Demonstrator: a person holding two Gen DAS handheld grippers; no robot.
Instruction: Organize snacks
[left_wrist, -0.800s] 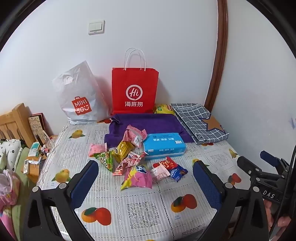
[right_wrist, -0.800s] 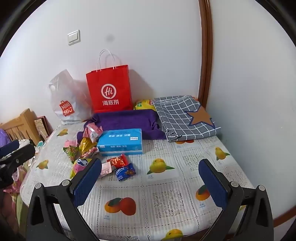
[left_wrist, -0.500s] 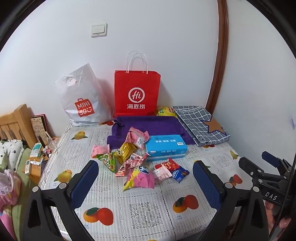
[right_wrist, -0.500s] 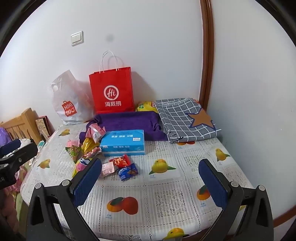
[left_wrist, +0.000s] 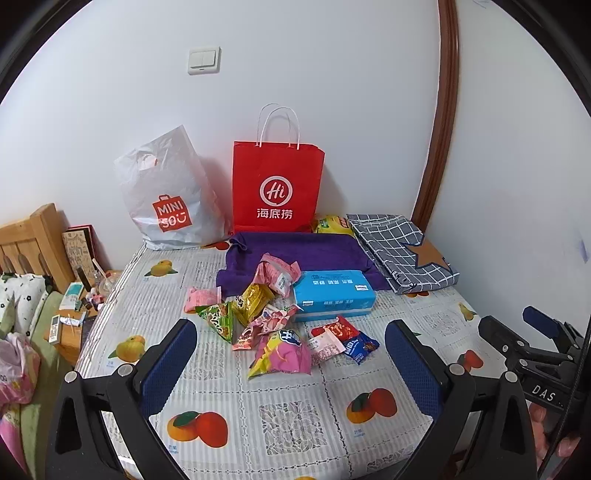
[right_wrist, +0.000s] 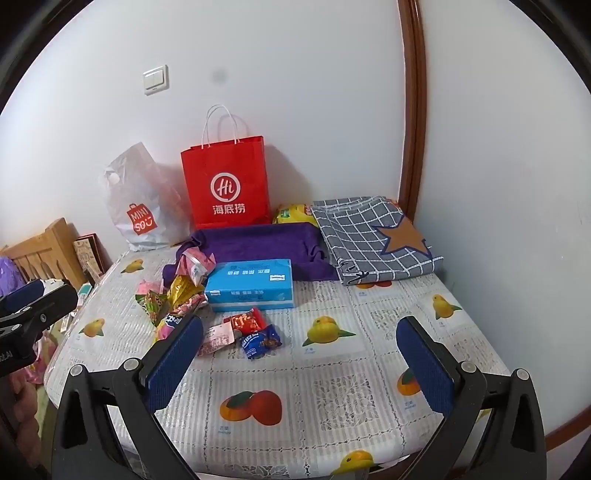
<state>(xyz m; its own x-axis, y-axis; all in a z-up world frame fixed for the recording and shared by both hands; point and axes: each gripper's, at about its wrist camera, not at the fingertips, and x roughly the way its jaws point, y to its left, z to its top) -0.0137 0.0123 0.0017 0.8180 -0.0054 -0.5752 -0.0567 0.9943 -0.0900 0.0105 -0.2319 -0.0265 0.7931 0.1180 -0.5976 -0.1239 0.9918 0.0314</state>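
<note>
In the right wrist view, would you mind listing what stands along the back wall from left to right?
White Miniso bag → red paper bag → yellow packet → grey checked cloth.

Snacks piled mid-table, bags along the wall

The snack pile (left_wrist: 266, 325) lies on the table (left_wrist: 295, 417), left of and before the tissue pack (left_wrist: 334, 293). Behind the pack lies a towel (left_wrist: 306, 251), with a folded cloth (left_wrist: 399, 251) to its right. The paper bag (left_wrist: 277, 192) stands behind the towel, the plastic bag (left_wrist: 166, 195) to its left.
</note>
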